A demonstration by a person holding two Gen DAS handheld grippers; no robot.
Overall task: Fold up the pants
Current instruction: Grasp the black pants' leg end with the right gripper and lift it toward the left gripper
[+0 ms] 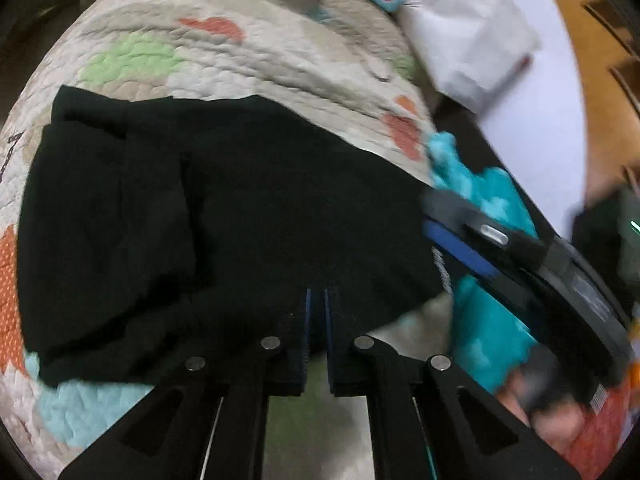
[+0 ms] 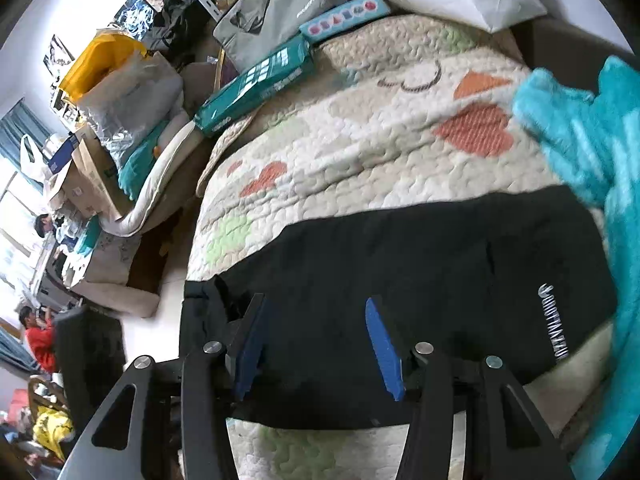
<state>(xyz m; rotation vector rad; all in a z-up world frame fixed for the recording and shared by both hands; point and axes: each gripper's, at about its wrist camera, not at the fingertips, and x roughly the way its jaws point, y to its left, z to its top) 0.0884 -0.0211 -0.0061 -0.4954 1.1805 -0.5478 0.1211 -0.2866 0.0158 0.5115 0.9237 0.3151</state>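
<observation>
On black pants [image 2: 400,280], white lettering unreadable; left claw [image 1: 316,300] nearly closed, right claw [image 2: 316,320] open.

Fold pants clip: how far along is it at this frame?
Mostly done: the black pants lie as a compact folded stack on the quilt. In hand: left gripper nearly closed at their near edge; right gripper open above them. Left: perhaps a final tidy.
</observation>
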